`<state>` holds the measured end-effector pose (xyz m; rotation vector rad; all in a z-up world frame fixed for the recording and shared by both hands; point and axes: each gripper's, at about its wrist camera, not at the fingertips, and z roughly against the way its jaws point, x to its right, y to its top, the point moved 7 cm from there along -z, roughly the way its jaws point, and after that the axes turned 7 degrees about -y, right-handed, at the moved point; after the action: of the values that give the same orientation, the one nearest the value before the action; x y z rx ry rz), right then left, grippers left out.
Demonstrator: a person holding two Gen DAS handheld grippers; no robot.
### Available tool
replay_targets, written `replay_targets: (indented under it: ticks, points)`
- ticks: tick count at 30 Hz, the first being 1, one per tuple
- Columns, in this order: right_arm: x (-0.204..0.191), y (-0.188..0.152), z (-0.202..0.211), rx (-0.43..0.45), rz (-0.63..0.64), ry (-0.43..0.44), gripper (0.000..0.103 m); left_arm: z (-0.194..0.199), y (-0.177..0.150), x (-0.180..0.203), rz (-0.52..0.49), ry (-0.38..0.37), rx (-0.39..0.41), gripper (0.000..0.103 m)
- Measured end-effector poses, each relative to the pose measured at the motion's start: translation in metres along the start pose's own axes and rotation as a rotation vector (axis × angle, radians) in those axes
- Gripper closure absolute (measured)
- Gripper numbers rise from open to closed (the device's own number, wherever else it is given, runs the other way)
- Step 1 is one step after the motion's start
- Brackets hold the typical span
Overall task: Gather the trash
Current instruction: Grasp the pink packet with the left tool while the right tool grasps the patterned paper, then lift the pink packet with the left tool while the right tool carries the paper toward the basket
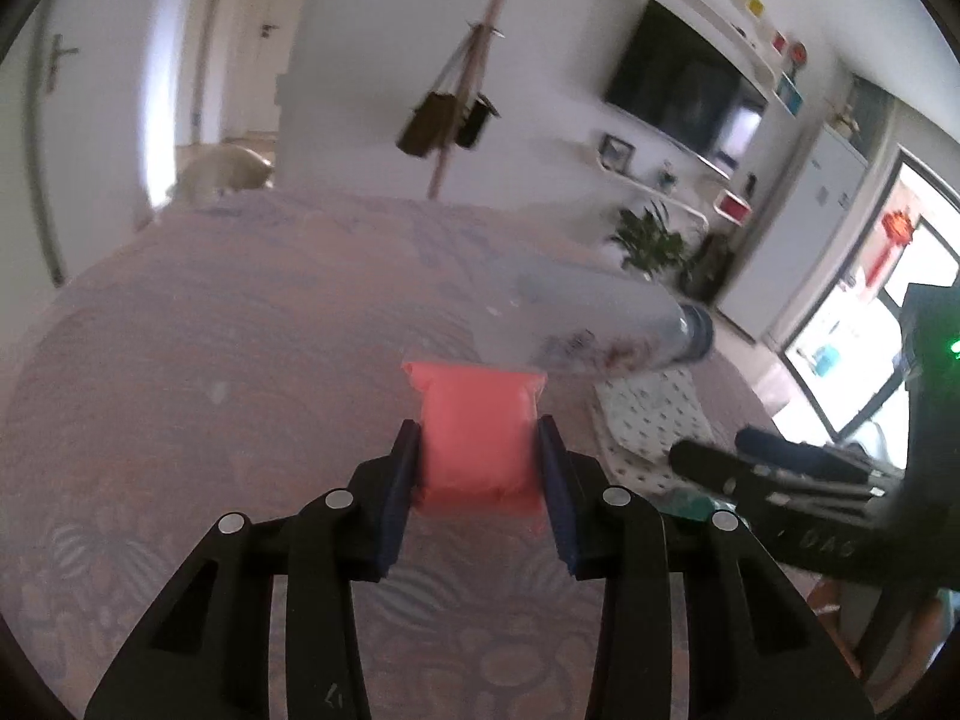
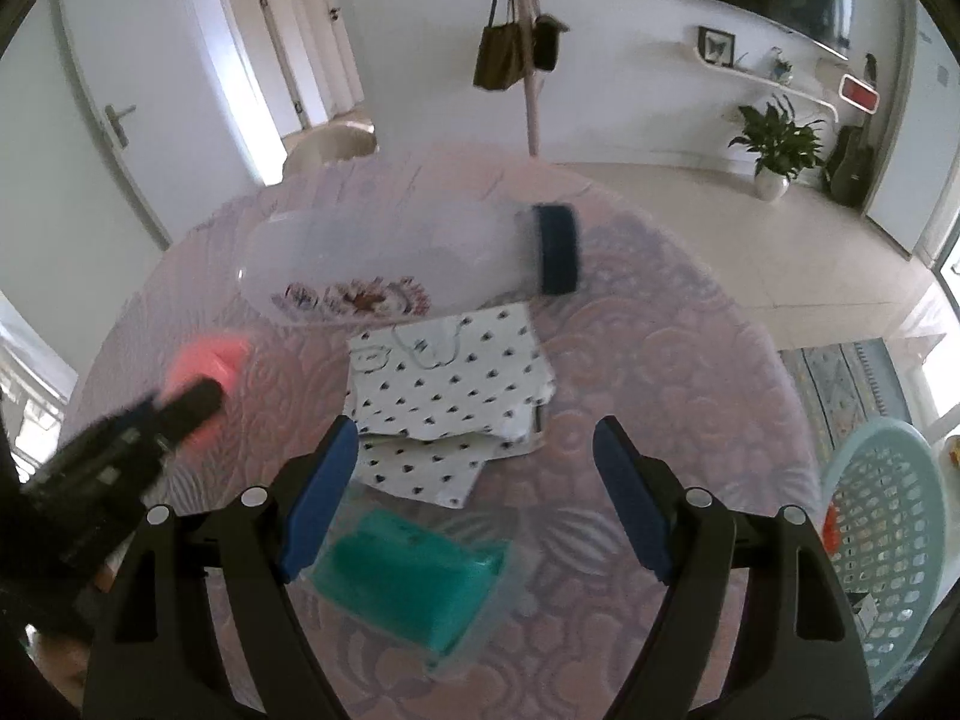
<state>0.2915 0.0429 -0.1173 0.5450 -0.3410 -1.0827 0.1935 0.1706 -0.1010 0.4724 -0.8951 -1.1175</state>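
A pink packet (image 1: 477, 438) lies on the patterned tablecloth (image 1: 240, 360), and my left gripper (image 1: 478, 423) is shut on it, its blue pads pressed against the packet's two sides. In the right wrist view the same packet (image 2: 207, 360) shows as a blur at the left gripper's tip. My right gripper (image 2: 474, 426) hangs open above the table with nothing between its fingers. Just below it lies a teal packet in clear wrap (image 2: 414, 582). A folded dotted paper bag (image 2: 450, 372) lies ahead of it. A clear bottle with a blue cap (image 2: 390, 258) lies on its side behind the bag.
A pale blue slotted basket (image 2: 888, 516) stands on the floor to the right of the table, with something in it. Beyond the table are a coat stand with bags (image 2: 528, 48), a potted plant (image 2: 774, 144) and white doors.
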Motion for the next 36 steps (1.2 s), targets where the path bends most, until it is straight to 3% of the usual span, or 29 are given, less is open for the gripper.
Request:
replay_targets:
  ticks: [1, 8, 9, 11, 13, 17, 29, 36]
  points:
    - [-0.003, -0.001, -0.008, -0.03, 0.01, -0.023, 0.024, 0.003, 0.0, -0.003, 0.007, 0.002, 0.007, 0.066]
    - [-0.015, 0.006, -0.019, 0.009, 0.056, -0.119, 0.021, 0.007, 0.002, 0.0, 0.014, -0.001, 0.006, 0.065]
    - [-0.016, 0.007, -0.019, 0.016, 0.059, -0.121, 0.023, 0.006, 0.002, 0.001, 0.009, 0.0, 0.008, 0.065]
    - [-0.018, 0.008, -0.017, 0.039, 0.063, -0.115, 0.042, 0.01, 0.002, 0.005, -0.013, 0.016, 0.023, 0.065]
    - [-0.022, 0.009, -0.015, 0.054, 0.07, -0.123, 0.054, 0.011, 0.004, 0.011, -0.037, 0.032, 0.039, 0.065]
    - [-0.016, 0.009, -0.008, 0.074, 0.063, -0.109, 0.067, 0.016, 0.004, 0.02, -0.071, 0.045, 0.059, 0.065]
    - [0.0, 0.001, 0.035, 0.185, 0.016, -0.069, 0.069, 0.026, 0.008, 0.037, -0.111, -0.007, 0.097, 0.065]
    - [0.021, -0.001, 0.082, 0.29, -0.013, -0.096, 0.069, 0.033, 0.006, 0.063, -0.145, -0.1, 0.111, 0.065]
